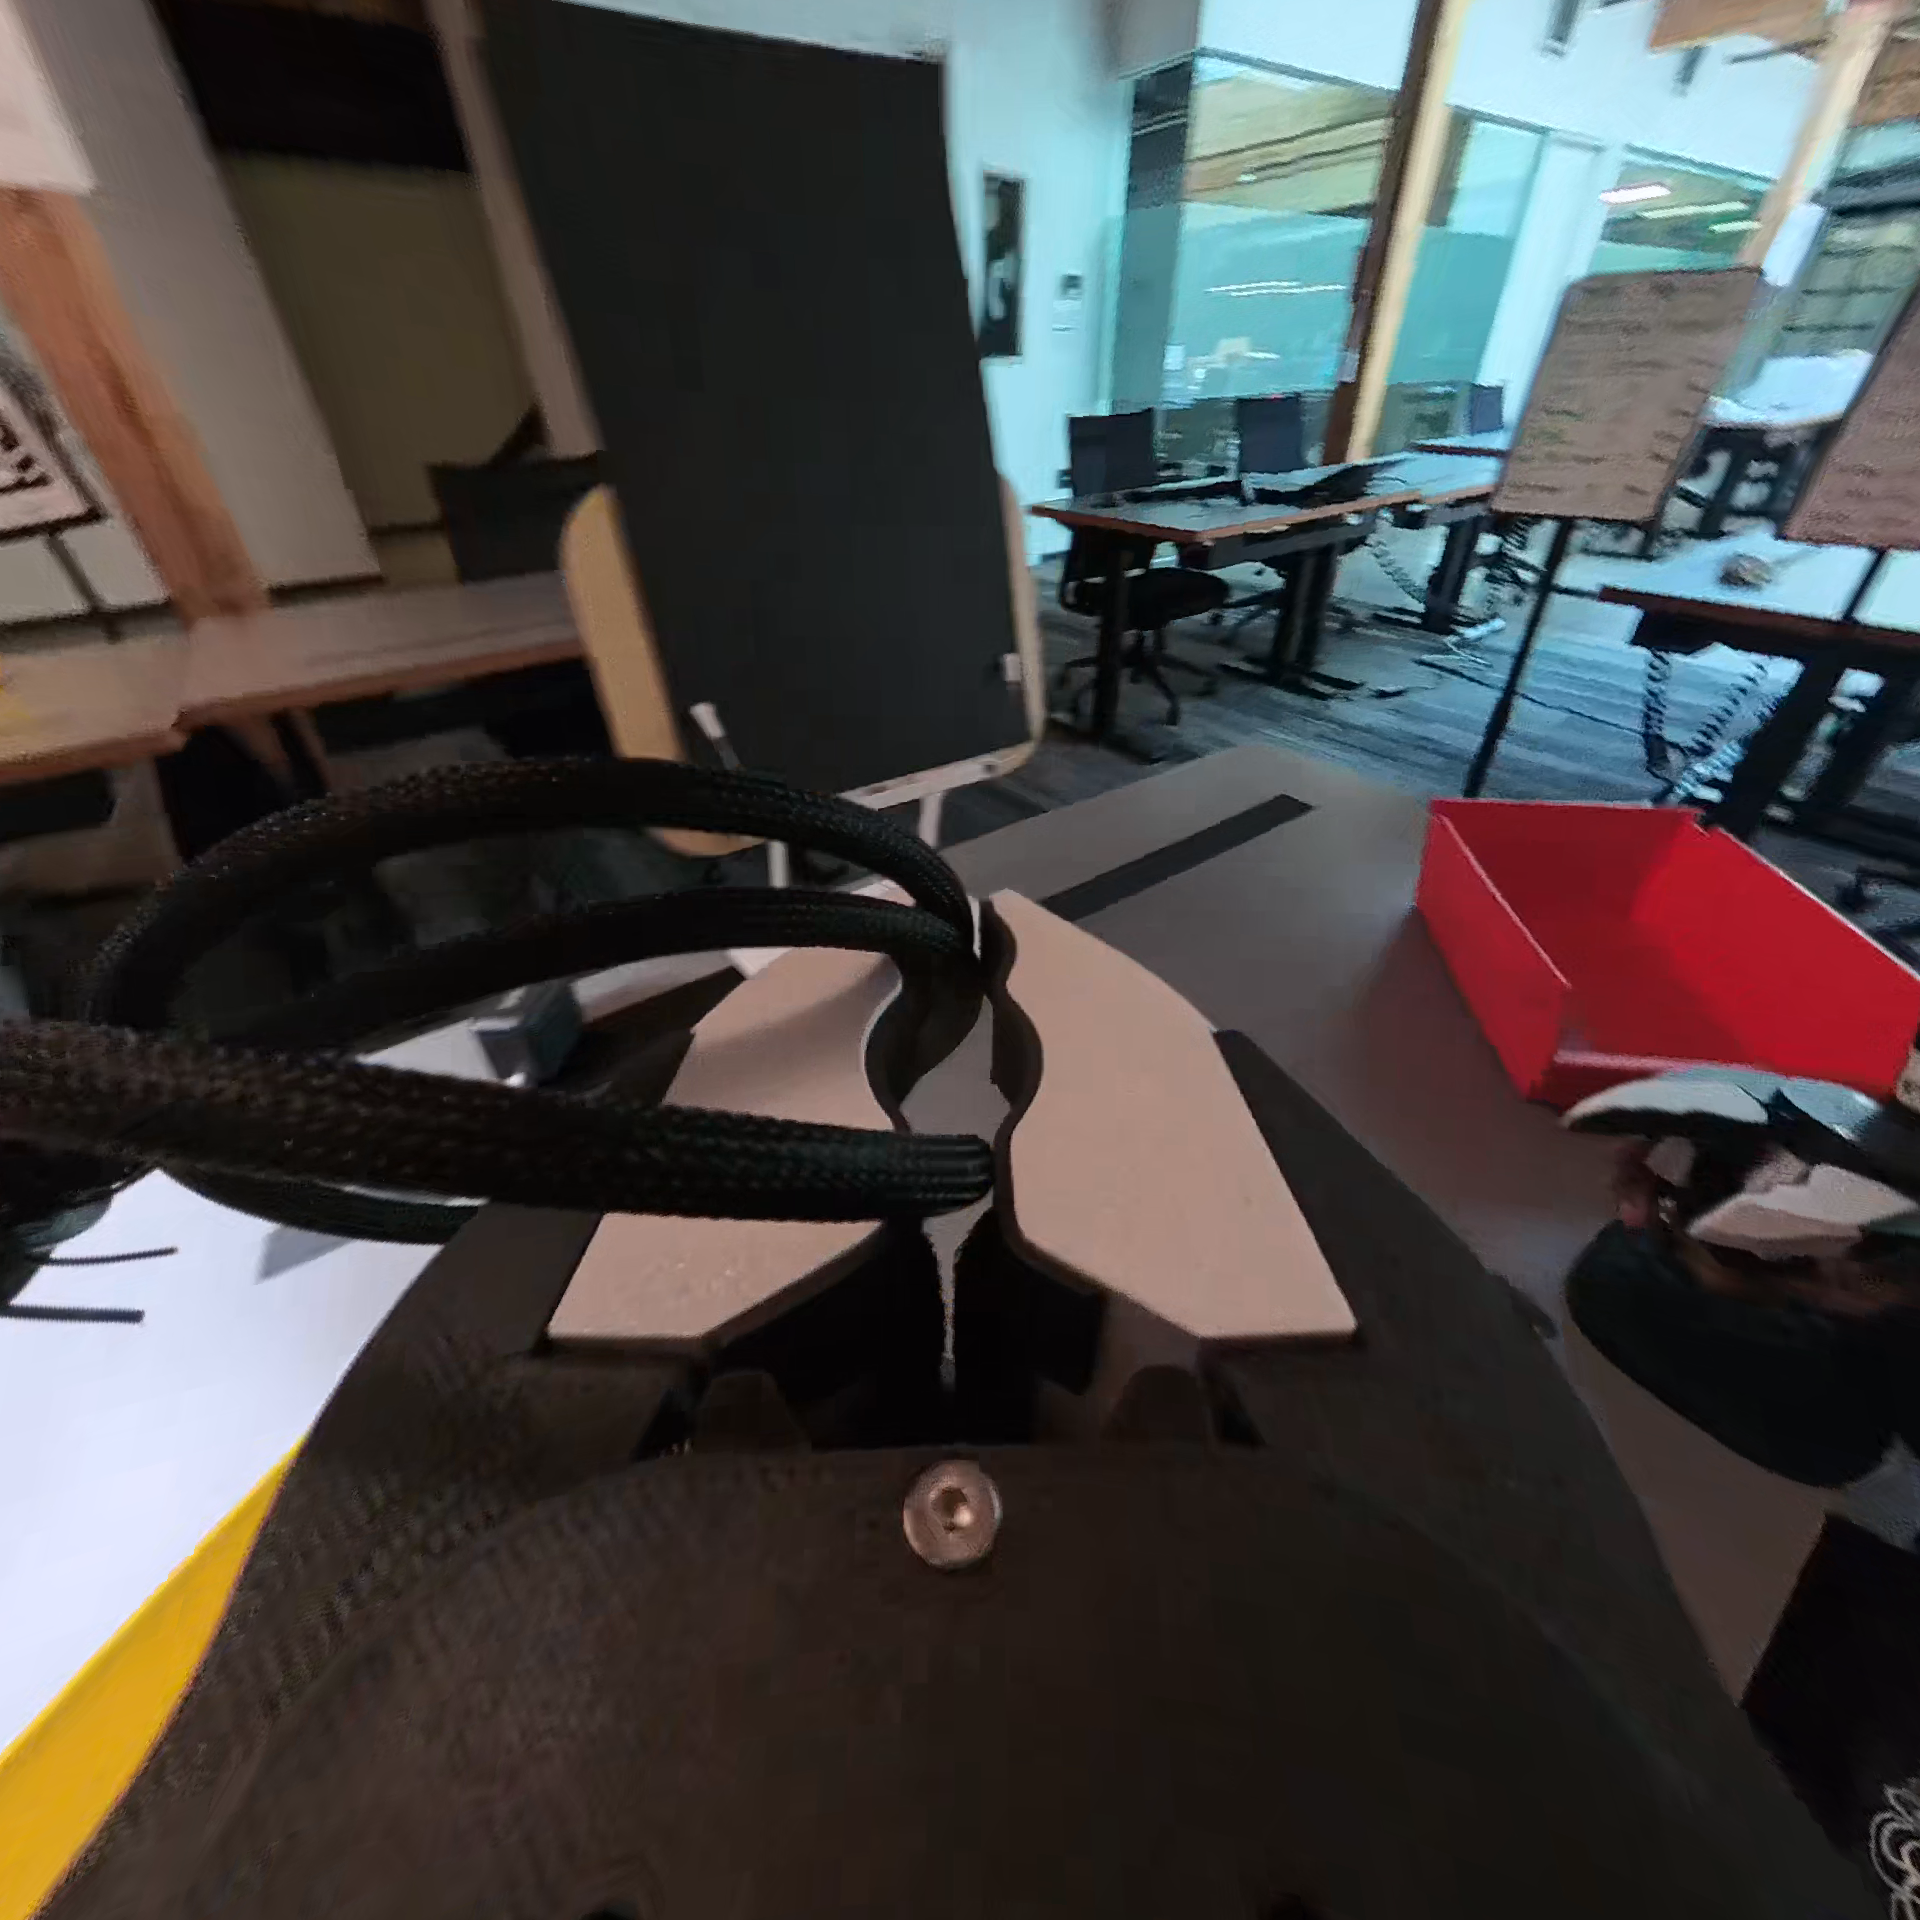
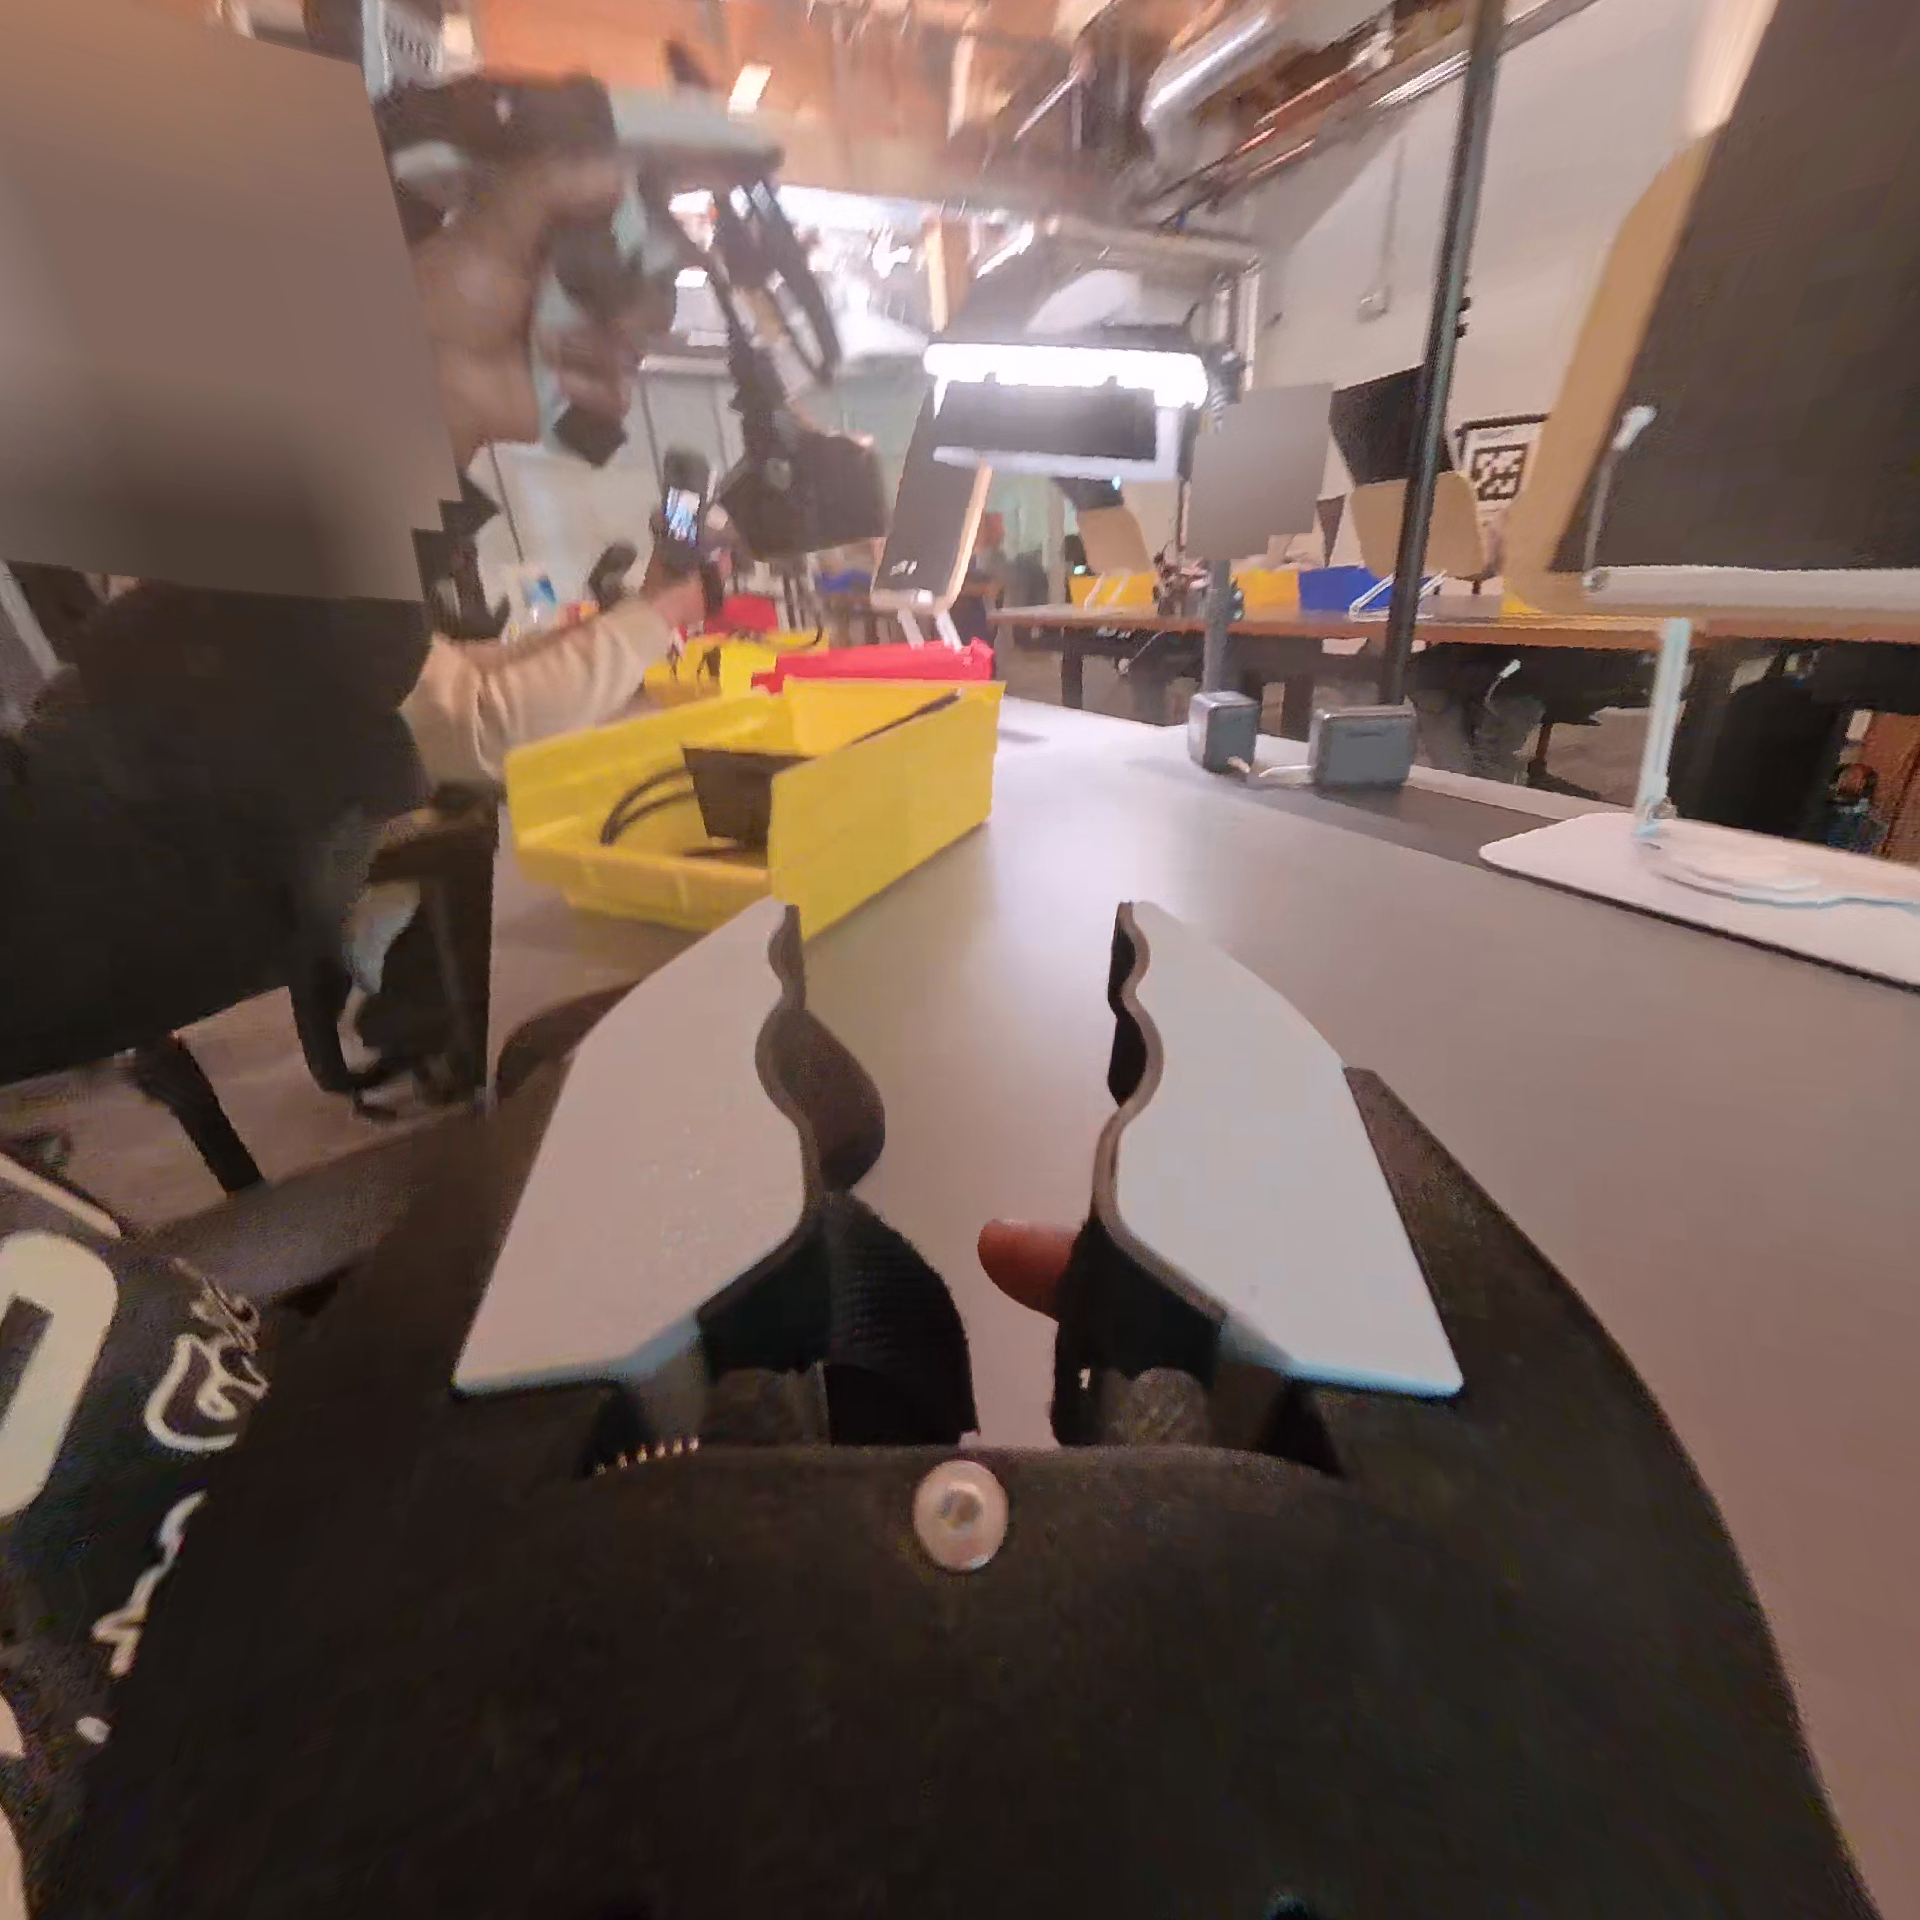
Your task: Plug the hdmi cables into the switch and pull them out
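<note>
HDMI cables [image 1: 499,935], several braided strands pinched in the closed left tool [image 1: 982,935] above the bench [image 1: 1351,987], might slip or snag while the right tool [image 2: 956,920] gapes wide, empty.

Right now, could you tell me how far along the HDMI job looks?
Nothing looks plugged in; no switch is clearly visible. In hand: the left gripper is shut on looped black braided cables. The right gripper is open and empty above the table. Plugging and pulling out remain.

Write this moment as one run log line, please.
left tool: shut on braided black cable | right tool: open, empty | red bin: on table
</note>
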